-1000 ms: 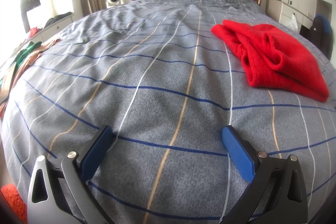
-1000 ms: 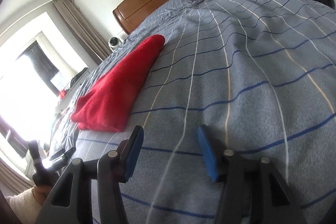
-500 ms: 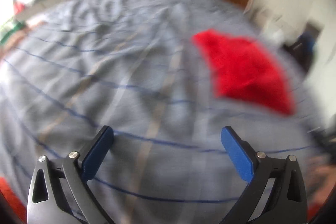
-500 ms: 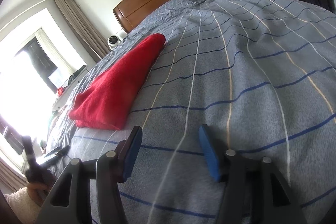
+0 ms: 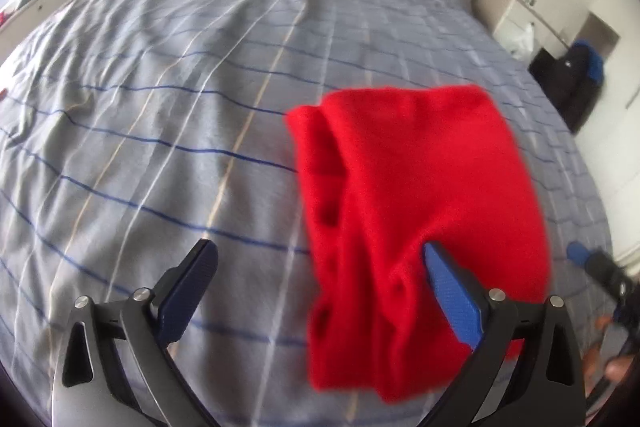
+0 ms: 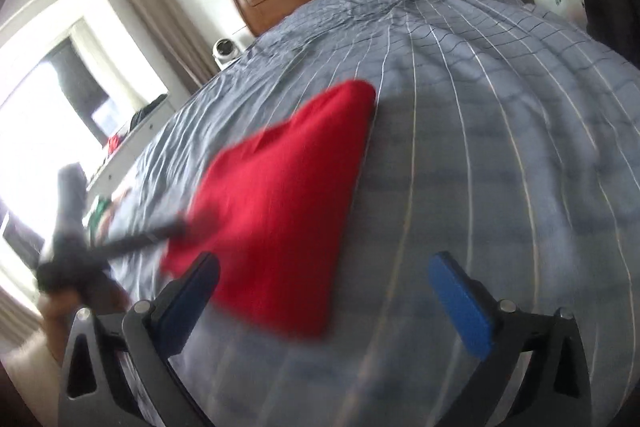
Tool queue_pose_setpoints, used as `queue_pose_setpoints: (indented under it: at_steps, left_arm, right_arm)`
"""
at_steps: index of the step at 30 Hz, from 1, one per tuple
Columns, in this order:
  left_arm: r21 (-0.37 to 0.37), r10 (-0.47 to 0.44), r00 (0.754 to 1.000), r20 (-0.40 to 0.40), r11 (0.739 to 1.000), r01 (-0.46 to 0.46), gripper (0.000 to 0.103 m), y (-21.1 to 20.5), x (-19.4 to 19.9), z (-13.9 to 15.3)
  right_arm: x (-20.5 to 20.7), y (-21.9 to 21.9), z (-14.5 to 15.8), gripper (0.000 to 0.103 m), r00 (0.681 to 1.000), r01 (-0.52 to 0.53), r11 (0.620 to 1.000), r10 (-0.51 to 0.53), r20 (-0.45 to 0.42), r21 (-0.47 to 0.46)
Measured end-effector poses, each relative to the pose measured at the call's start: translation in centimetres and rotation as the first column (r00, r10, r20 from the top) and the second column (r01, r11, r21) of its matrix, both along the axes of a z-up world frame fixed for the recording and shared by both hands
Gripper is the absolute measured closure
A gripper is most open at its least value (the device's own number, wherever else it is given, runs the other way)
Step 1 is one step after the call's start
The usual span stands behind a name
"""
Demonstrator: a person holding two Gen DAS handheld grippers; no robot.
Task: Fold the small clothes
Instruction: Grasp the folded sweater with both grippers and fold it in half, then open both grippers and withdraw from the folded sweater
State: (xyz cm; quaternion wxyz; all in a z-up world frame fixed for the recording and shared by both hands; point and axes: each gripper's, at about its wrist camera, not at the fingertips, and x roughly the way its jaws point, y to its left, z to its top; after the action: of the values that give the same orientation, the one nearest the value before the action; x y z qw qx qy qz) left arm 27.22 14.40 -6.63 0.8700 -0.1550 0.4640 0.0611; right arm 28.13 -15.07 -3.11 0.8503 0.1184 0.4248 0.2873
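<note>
Left wrist view: your left gripper (image 5: 320,291) hangs over the bed (image 5: 180,107) with its jaws spread and nothing between the pads; the right blue fingertip overlaps the near part of the red garment (image 5: 420,195) in the picture, and whether it touches I cannot tell. The folded garment lies on the striped cover toward the bed's right edge. At the far right your right gripper (image 5: 596,267) shows, blurred.

Right wrist view: your right gripper (image 6: 324,299) is opening, jaws wide, gripping nothing. The red garment (image 6: 288,195) lies ahead, left of centre on the bed (image 6: 500,147), and the left gripper (image 6: 120,243) reaches in at its left corner, blurred.
</note>
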Motion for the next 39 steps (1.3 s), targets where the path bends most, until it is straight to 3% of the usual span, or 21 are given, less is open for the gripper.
queue_pose_setpoints:
  at_steps: [4,6,8,9,10,11,12,14,16,18,21,23,24,25,27,30,32,34,36,39]
  left_arm:
    - [0.016,-0.048,0.998,-0.049,0.999,0.049,0.0,0.1,1.4,-0.9]
    - [0.021,-0.068,0.995,-0.072,0.997,0.07,0.0,0.0,2.0,-1.1]
    - [-0.019,-0.057,0.996,-0.074,0.998,0.056,0.004,0.1,2.2,-1.5]
    - [-0.03,-0.049,0.996,-0.07,0.998,0.047,0.011,0.1,2.2,-1.7]
    - [-0.053,-0.072,0.996,-0.054,0.996,0.07,0.038,-0.3,1.8,-1.7]
    - [-0.071,-0.109,0.993,-0.037,0.992,0.106,0.066,-0.9,1.6,-1.5]
    - [-0.054,-0.135,0.99,-0.028,0.99,0.134,0.072,-1.5,1.5,-1.1]
    - [0.047,-0.141,0.99,-0.011,0.989,0.142,0.079,-2.8,0.8,0.5]
    - [0.068,-0.141,0.988,0.06,0.988,0.136,0.081,-3.1,-0.3,3.4]
    - [0.057,-0.131,0.98,0.149,0.991,0.124,0.081,-2.7,-1.7,6.8]
    - [0.044,-0.142,0.974,0.174,0.99,0.137,0.073,-1.9,-2.2,9.0]
    - [0.03,-0.152,0.982,0.108,0.988,0.15,0.044,-1.2,-1.9,7.8]
    - [0.037,-0.139,0.988,0.071,0.99,0.137,0.039,-0.8,-2.1,6.6]
    - [0.055,-0.113,0.993,0.036,0.992,0.111,0.036,-0.4,-2.7,5.2]
    - [0.091,-0.071,0.997,-0.009,0.993,0.071,0.036,0.5,-5.3,2.9]
    - [0.162,-0.038,0.999,0.003,0.986,0.037,0.025,0.3,-10.2,1.5]
    - [0.219,-0.013,0.999,0.048,0.976,0.002,0.009,-0.8,-13.3,1.7]
    - [0.269,0.018,0.992,0.127,0.962,-0.052,0.002,-2.0,-16.0,2.6]
    - [0.305,0.02,0.978,0.207,0.949,-0.084,0.0,-3.5,-17.8,3.6]
    - [0.323,0.007,0.974,0.227,0.943,-0.082,0.0,-5.0,-18.5,4.6]
  right_arm:
    - [4.7,2.7,-1.4,0.0,0.998,-0.033,0.999,0.032,-0.054,-0.008]
    - [6.5,4.3,-3.0,0.0,0.991,-0.047,0.997,0.054,-0.12,0.065]
    - [7.5,5.9,-4.4,0.002,0.982,-0.032,0.994,0.051,-0.184,0.105]
    - [7.4,6.8,-4.6,0.019,0.982,-0.032,0.995,0.049,-0.185,0.095]
    - [6.7,8.6,-4.3,0.04,0.989,-0.055,0.998,0.051,-0.138,-0.02]
    - [5.8,10.2,-3.7,0.045,0.995,-0.076,0.987,0.067,-0.068,-0.14]
    - [4.7,11.8,-3.0,0.056,0.994,-0.1,0.962,0.107,0.014,-0.253]
    - [2.1,14.7,-1.5,0.063,0.968,-0.118,0.89,0.201,0.148,-0.44]
    - [0.1,15.9,0.5,0.065,0.936,-0.107,0.862,0.255,0.242,-0.496]
    - [-1.4,15.6,3.7,0.066,0.911,-0.086,0.888,0.254,0.326,-0.452]
    - [-2.5,14.4,7.2,0.065,0.899,-0.067,0.926,0.218,0.38,-0.372]
    - [-2.0,13.1,8.0,0.058,0.921,-0.064,0.95,0.175,0.348,-0.307]
    - [-1.2,12.1,7.4,0.046,0.943,-0.076,0.959,0.158,0.292,-0.275]
    - [-0.6,11.5,6.4,0.022,0.961,-0.085,0.96,0.15,0.232,-0.267]
    - [-0.5,9.3,4.0,0.001,0.98,-0.053,0.953,0.106,0.166,-0.297]
    - [-3.9,4.9,0.9,0.001,0.987,-0.015,0.939,0.068,0.143,-0.342]
    - [-6.8,2.5,-0.2,0.001,0.99,0.006,0.94,0.043,0.136,-0.342]
    - [-9.6,0.6,-0.6,0.001,0.992,0.029,0.944,0.013,0.125,-0.328]
    - [-12.1,-0.7,-0.3,0.001,0.992,0.044,0.955,-0.007,0.126,-0.292]
    - [-15.4,-1.5,0.5,0.001,0.989,0.058,0.959,-0.017,0.146,-0.277]
